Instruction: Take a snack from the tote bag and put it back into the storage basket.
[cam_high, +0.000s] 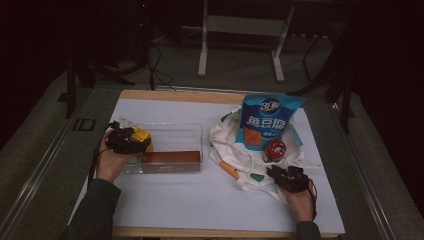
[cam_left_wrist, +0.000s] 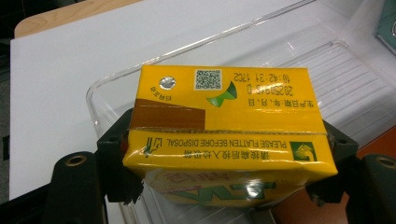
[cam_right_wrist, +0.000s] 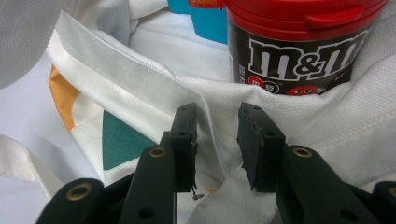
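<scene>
My left gripper (cam_left_wrist: 226, 147) is shut on a yellow drink carton (cam_left_wrist: 224, 100), one jaw on each end. It holds the carton (cam_high: 142, 136) over the left end of a clear plastic bin (cam_high: 192, 131). My right gripper (cam_high: 283, 176) sits at the near edge of a white tote bag (cam_high: 235, 150). In the right gripper view its jaws (cam_right_wrist: 217, 123) stand a little apart, open, with a fold of the bag's fabric (cam_right_wrist: 140, 88) between them. Just beyond stands a red-lidded M&M's can (cam_right_wrist: 299, 51), which rests on the bag (cam_high: 274, 150).
A blue snack bag (cam_high: 270, 117) stands on the tote behind the can. A brown flat box (cam_high: 170, 156) lies along the bin's near wall. Everything rests on a white sheet (cam_high: 200, 200) over the wooden table, whose near part is bare.
</scene>
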